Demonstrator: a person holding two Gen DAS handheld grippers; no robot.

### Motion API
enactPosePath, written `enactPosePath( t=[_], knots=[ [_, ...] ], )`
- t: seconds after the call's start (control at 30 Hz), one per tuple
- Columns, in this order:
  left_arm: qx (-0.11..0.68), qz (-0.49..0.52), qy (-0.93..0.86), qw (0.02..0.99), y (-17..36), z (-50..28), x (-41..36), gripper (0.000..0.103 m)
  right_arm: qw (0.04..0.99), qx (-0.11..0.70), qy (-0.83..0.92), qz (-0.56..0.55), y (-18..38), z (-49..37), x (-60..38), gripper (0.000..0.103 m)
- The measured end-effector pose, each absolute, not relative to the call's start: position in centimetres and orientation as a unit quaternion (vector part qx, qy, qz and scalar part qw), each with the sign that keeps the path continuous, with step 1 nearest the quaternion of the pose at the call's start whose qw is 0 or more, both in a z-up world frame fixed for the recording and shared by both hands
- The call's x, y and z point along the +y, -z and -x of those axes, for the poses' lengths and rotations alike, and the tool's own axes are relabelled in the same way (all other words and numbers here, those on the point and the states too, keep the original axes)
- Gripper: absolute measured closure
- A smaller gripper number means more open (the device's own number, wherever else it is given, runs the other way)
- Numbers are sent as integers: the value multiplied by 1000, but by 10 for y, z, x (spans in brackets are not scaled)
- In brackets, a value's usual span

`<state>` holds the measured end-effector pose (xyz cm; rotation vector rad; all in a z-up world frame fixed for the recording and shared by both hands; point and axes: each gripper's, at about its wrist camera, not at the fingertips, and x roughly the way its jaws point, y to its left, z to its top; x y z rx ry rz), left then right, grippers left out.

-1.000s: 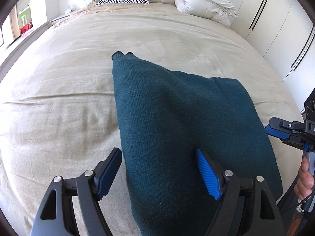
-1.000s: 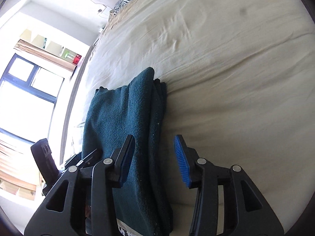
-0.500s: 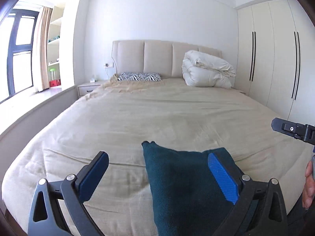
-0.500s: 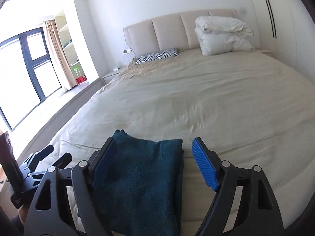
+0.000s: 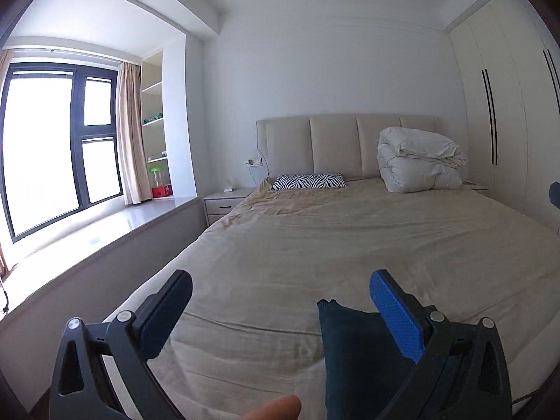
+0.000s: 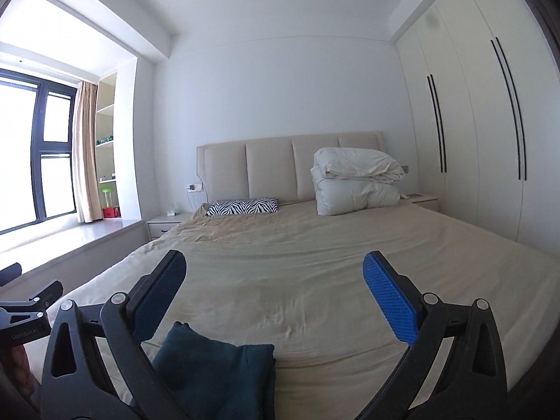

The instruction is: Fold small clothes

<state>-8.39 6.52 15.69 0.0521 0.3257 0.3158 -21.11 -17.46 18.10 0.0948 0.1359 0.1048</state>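
Observation:
A folded dark teal knit garment lies flat on the beige bed near its foot. In the left wrist view it sits low, beneath my right-hand pad. My left gripper is wide open above the bed, holding nothing. In the right wrist view the garment shows at the bottom, below and behind the left finger. My right gripper hangs over the sheet. Its jaws are opening, with nothing between them. Part of the left gripper's frame shows at the left edge.
A zebra pillow and a folded white duvet rest at the headboard. White wardrobes line the right wall. A nightstand and a window ledge run along the left. A fingertip shows at the bottom.
Both grippers let go of the teal garment, opened wide and rose, tilting up from the bed to face the headboard. The garment stays folded on the bed below them.

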Motion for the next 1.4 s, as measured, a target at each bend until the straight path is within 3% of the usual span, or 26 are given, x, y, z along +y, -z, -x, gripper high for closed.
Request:
enactPosePath(
  t=[0.13,0.27,0.53,1.4],
  knots=[
    [262,-2,-137,955,-123,60,70,0,990,116,-60,-42,-173,217,-178,0],
    [377,52,-104,919,-71,46,69,0,973,222,-53,-32,-148,202,-179,0],
    [425,31,-101,899,-37,52,54,0,919,392,-16,-34,-65,166,-175,0],
    [445,38,-95,890,-22,48,61,0,903,429,-21,4,-36,162,-144,0]
  ],
)
